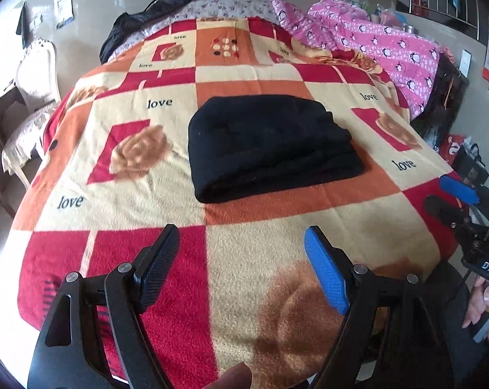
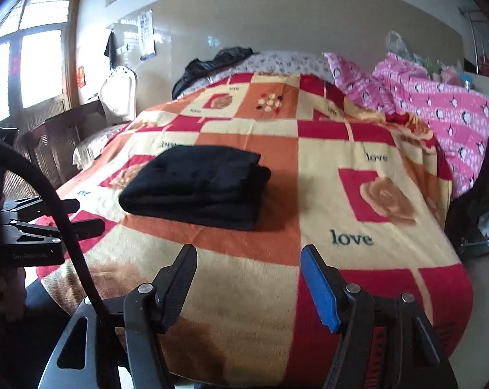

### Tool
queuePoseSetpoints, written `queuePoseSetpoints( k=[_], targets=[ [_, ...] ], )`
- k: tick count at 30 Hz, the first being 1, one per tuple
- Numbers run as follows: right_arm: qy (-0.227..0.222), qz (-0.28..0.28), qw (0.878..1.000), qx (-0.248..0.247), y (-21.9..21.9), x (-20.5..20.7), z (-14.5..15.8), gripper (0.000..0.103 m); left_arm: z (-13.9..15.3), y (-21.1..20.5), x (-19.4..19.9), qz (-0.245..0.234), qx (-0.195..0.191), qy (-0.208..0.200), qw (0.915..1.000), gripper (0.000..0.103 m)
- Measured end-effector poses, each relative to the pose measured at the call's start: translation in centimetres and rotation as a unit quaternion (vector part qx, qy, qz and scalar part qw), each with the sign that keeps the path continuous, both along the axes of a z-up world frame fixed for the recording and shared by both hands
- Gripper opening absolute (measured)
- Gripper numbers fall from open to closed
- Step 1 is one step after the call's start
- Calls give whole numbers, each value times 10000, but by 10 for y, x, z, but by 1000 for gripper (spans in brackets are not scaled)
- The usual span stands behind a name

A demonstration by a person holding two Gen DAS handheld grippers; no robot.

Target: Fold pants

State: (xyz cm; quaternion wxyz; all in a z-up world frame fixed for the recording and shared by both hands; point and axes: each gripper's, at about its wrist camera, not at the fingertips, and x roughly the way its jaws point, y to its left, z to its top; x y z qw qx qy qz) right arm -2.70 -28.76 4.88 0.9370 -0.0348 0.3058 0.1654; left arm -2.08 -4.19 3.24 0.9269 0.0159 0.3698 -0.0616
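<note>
Here: black pants point(image 1: 270, 149) folded, lying flat on checkered blanket point(image 1: 250, 291). Left gripper point(image 1: 241, 269) and right gripper point(image 2: 249, 288) jaws wide, empty, clear of pants.

Black pants point(image 1: 270, 146), folded, flat on blanket point(image 1: 260, 278)

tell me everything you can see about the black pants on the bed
The black pants are folded into a thick, roughly rectangular bundle of several stacked layers, with a rounded fold along the near edge and looser layer ends on the right side. The fabric looks soft, matte and plain. They lie flat around the middle of the checked blanket, resting on it alone; neither gripper touches them, and nothing lies on top.
</note>
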Motion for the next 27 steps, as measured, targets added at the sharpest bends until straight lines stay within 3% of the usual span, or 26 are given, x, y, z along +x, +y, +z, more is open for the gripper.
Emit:
queuePoseSetpoints(
  k=[9, 17, 27],
  targets=[
    [105, 129, 9988, -469, 18, 0, -5, 64, -6, 8, 6, 150, -160, 239, 9995, 80],
    [225, 18, 9994, -264, 9, 4, -6, 64, -6, 9, 6, 167, -187, 259, 9994, 80],
    [215, 64, 9990, -393, 16, 2, -6, 64, -8, 10, 8, 137, -197, 335, 9992, 80]
  ],
)
